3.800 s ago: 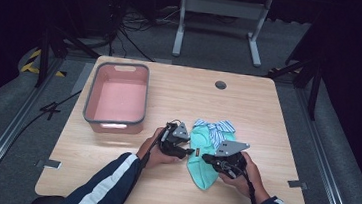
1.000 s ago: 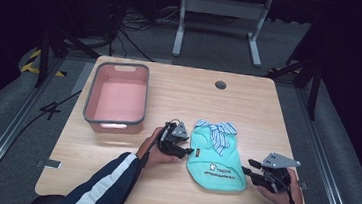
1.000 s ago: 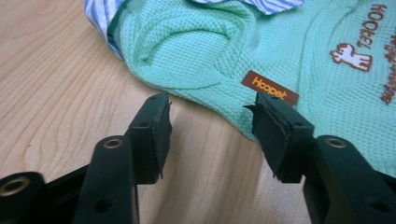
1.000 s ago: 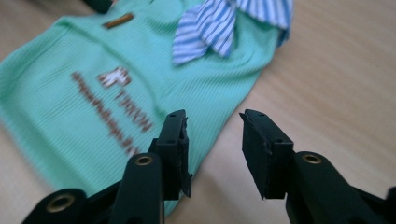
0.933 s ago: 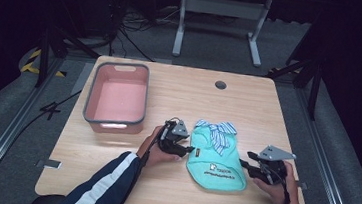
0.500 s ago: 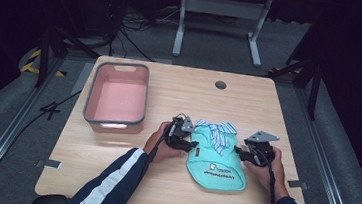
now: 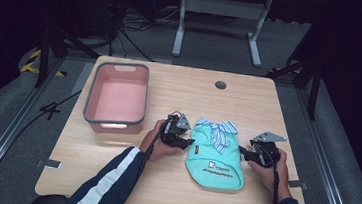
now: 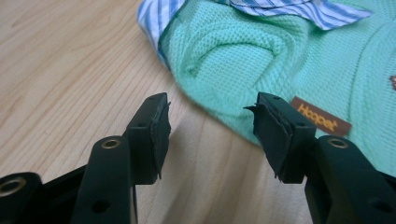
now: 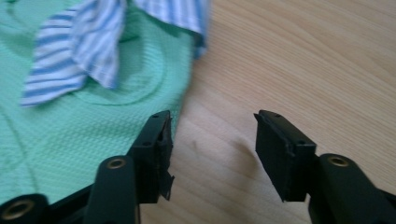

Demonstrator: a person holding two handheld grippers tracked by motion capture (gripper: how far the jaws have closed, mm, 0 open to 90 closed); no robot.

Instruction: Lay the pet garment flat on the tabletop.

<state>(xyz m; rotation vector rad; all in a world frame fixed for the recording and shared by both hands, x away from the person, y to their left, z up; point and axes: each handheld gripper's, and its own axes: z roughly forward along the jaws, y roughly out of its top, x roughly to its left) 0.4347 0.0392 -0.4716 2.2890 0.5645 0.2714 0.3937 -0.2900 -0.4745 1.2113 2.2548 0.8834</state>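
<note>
- A pink tub (image 7: 117, 97) with a grey rim stood at the left of the wooden surface (image 7: 171, 186), well apart from the work.
- The person's left forearm, in a dark sleeve (image 7: 106, 185) with a white stripe, came in from the bottom edge and slanted up to the right; the left hand (image 7: 157, 142) was wrapped around its tool with the wrist low over the wood.
- The left claw (image 7: 188, 143) pointed right, at the left edge of the garment. In the left gripper view the left claw (image 8: 210, 123) was spread, its jaws low over bare wood with nothing between them, the tips just short of the cloth's curved edge.
- The mint green pet shirt (image 7: 215, 155) lay flat at the middle front of the surface, between the two tools, its blue-and-white striped collar (image 7: 219, 129) at the far end. A brown label (image 8: 321, 122) showed on it.
- The right claw (image 7: 242, 153) pointed left at the garment's right edge; in the right gripper view the right claw (image 9: 211, 130) was spread and held nothing, one jaw at the shirt's edge, the other over wood.
- The right hand (image 7: 267, 163) gripped its tool from behind, forearm rising from the bottom right.
</note>
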